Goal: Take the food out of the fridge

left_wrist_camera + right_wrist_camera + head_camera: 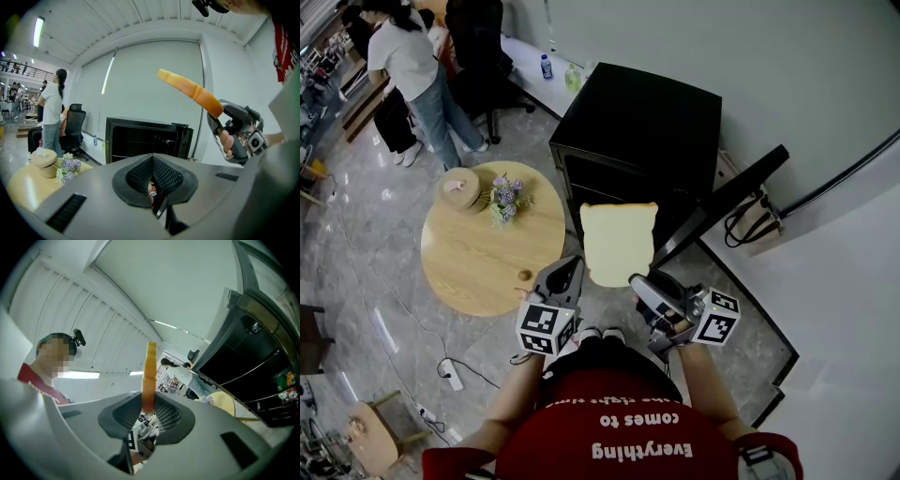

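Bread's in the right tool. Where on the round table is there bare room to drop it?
Round table: the middle and near-left wood is bare, bordered by the flowers and lidded pot at the far rim and a small brown thing at the near-right rim. Far rim is crowded. The black fridge top is bare too.
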The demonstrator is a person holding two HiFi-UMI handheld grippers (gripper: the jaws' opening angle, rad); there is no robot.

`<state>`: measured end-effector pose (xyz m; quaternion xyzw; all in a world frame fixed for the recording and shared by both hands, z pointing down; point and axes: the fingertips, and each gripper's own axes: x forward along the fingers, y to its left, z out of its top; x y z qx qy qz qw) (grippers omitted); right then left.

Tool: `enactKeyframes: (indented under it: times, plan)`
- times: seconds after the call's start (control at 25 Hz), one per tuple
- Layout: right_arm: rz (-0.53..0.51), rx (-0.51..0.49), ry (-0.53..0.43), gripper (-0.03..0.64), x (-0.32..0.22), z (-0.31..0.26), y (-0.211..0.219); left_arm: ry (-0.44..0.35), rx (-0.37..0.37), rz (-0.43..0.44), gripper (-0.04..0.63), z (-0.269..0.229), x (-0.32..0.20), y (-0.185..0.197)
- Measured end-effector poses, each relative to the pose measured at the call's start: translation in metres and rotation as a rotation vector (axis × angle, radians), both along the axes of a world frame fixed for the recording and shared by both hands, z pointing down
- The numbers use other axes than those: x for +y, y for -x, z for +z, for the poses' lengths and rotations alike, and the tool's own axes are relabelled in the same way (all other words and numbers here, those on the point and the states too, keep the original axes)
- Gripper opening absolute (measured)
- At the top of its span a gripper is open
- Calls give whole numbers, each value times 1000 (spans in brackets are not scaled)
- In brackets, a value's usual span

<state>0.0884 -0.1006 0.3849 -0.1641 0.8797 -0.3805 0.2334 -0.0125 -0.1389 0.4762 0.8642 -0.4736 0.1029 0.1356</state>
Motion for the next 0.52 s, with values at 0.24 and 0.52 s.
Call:
enactKeyframes:
  times: [0.24, 0.52]
  plan:
    - [-8, -7, -8, 86, 2, -5, -2, -13, 0, -8, 6, -2, 2, -1]
    - [-8, -5, -4, 86, 7, -4, -2, -12, -3, -16, 6, -2, 6, 1]
